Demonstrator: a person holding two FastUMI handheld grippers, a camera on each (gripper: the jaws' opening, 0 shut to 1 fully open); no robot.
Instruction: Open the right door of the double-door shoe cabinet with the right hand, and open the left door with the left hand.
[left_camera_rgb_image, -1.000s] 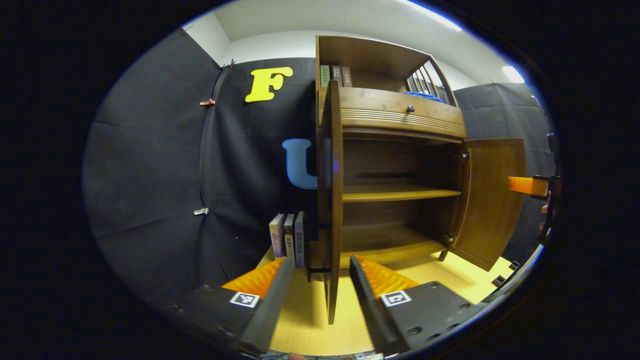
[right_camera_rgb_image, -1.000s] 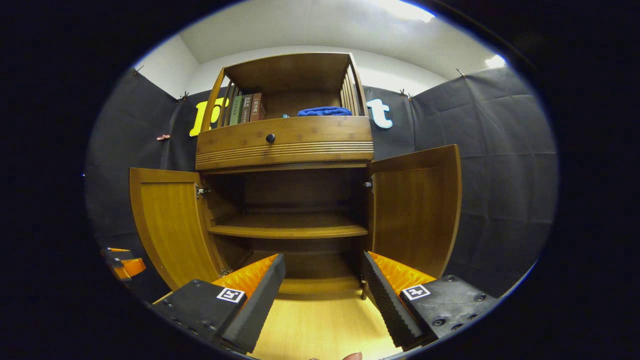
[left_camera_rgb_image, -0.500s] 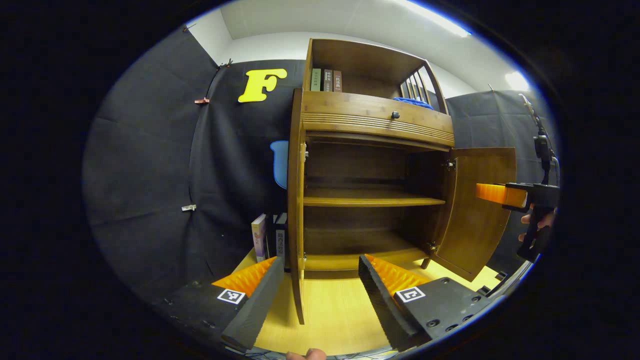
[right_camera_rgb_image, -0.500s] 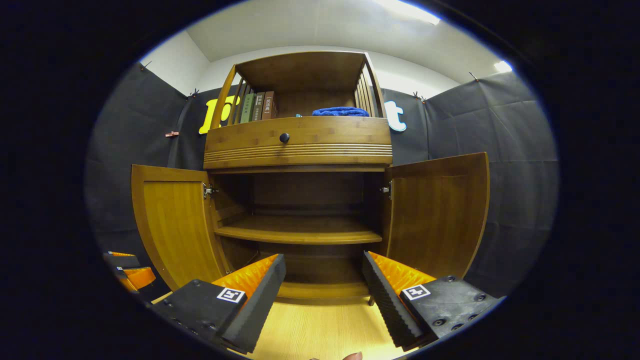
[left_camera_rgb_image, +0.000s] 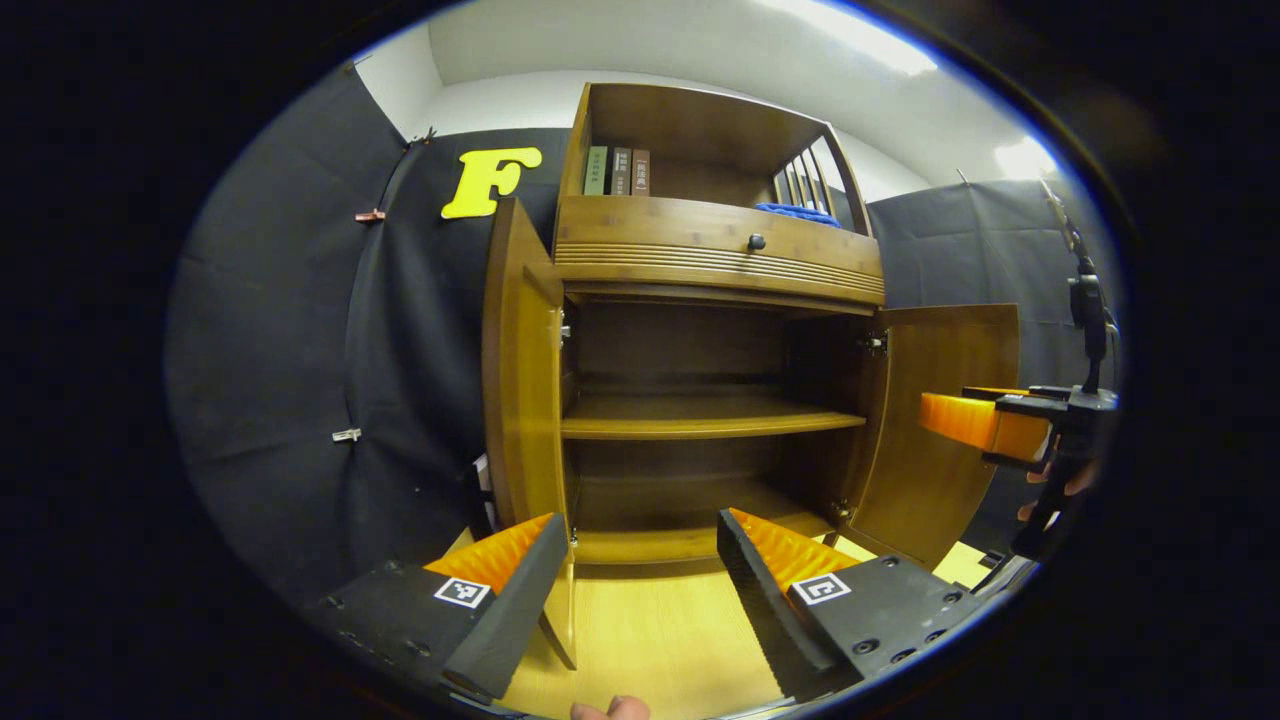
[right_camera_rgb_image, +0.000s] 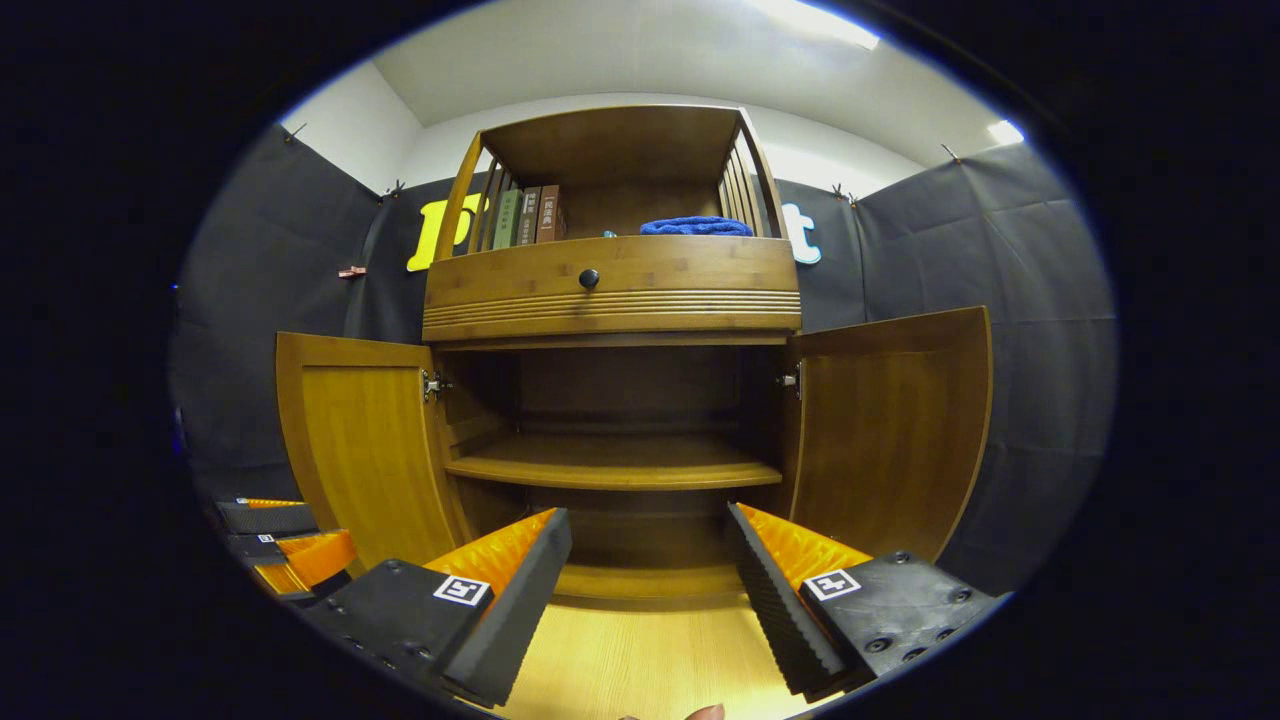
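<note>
We find the double-door shoe cabinet (right_camera_rgb_image: 610, 420) standing on the pale wood floor (right_camera_rgb_image: 640, 665) with both doors swung out, so the task looks essentially done from where things lie now. In the right gripper view the right door (right_camera_rgb_image: 885, 430) stands out at a wide angle from its hinge (right_camera_rgb_image: 790, 380), and the left door (right_camera_rgb_image: 365, 450) is swung out just as far on the other side, leaving the middle shelf (right_camera_rgb_image: 610, 470) and the bottom compartment exposed and bare. Our right gripper (right_camera_rgb_image: 650, 580) sits back from the opening, centred on it, jaws spread wide with nothing between them; we judge it is held there because the door needs no more pulling. In the left gripper view our left gripper (left_camera_rgb_image: 640, 580) is likewise spread wide and empty, with the left door's lower edge just beyond its left finger and, as far as we can tell, clear of it. Above the doors, the drawer (right_camera_rgb_image: 610, 285) with its dark knob (right_camera_rgb_image: 589, 278) is shut, and the top shelf carries upright books (right_camera_rgb_image: 525, 215) and a folded blue cloth (right_camera_rgb_image: 695, 227), none of which the task concerns.
</note>
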